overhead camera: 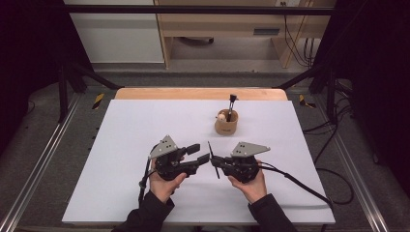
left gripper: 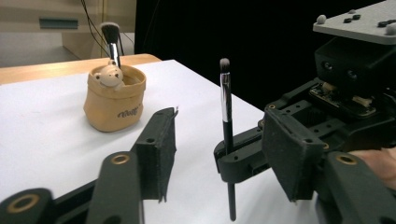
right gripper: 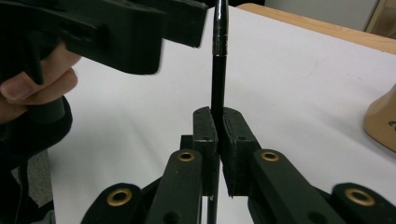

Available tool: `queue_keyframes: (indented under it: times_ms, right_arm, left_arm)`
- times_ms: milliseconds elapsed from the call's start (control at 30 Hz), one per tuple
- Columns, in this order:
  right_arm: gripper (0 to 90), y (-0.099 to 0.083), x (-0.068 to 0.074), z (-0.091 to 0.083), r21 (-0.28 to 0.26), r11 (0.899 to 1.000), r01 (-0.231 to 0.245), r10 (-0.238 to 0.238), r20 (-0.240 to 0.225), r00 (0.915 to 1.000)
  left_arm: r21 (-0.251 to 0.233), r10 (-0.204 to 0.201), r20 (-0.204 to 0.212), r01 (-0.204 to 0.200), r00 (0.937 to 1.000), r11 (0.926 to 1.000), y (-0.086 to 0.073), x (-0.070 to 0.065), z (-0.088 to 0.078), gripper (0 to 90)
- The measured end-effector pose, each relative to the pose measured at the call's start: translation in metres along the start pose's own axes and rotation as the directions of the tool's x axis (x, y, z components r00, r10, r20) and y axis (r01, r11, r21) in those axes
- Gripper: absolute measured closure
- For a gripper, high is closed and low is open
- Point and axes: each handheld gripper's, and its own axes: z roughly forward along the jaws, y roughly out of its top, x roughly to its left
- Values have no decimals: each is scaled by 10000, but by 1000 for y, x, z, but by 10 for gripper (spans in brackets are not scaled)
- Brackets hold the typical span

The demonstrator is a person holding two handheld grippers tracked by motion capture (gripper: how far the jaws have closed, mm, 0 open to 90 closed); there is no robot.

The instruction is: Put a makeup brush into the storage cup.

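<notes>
Black and slim, the brush (overhead camera: 213,160) stood upright in the right claw (overhead camera: 216,161), clenched on its handle, seen from the high view. The cup (overhead camera: 226,122) sat farther up the table (overhead camera: 125,125) from the brush, slightly right, so the right hand was nearer to it. The left claw (overhead camera: 199,152) hung just left of the brush, released, not touching it.

From the left gripper view, the brush (left gripper: 226,126) rose vertical, bristles up, between the left claw's parted pads, with the cup (left gripper: 113,98) beyond, holding another brush (left gripper: 111,39).

From the right gripper view, the pads pinched the handle (right gripper: 217,79); the cup's edge (right gripper: 383,119) lay to the right.
</notes>
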Motion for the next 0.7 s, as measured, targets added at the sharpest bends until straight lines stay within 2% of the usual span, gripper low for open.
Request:
queue_keyframes:
  times_ms: [100, 367, 567, 700]
  right_arm:
    - [855, 0, -1, -2, -59, 10000, -57, 57, 107, 9999]
    - [854, 1, -5, -4, -162, 9998, -92, 96, 297, 9995]
    - [854, 3, -9, -9, -340, 9994, -110, 125, 462, 9989]
    - [855, 4, -12, -12, -418, 9991, -98, 121, 575, 9983]
  left_arm:
    - [35, 216, -156, -215, 9996, 9998, 0, 3, -6, 357]
    - [186, 481, -381, -474, 9981, 9987, 2, 13, -25, 231]
    - [348, 589, -609, -568, 9964, 9978, -2, 20, -36, 141]
    - [406, 635, -824, -603, 9946, 9974, -6, 25, -44, 117]
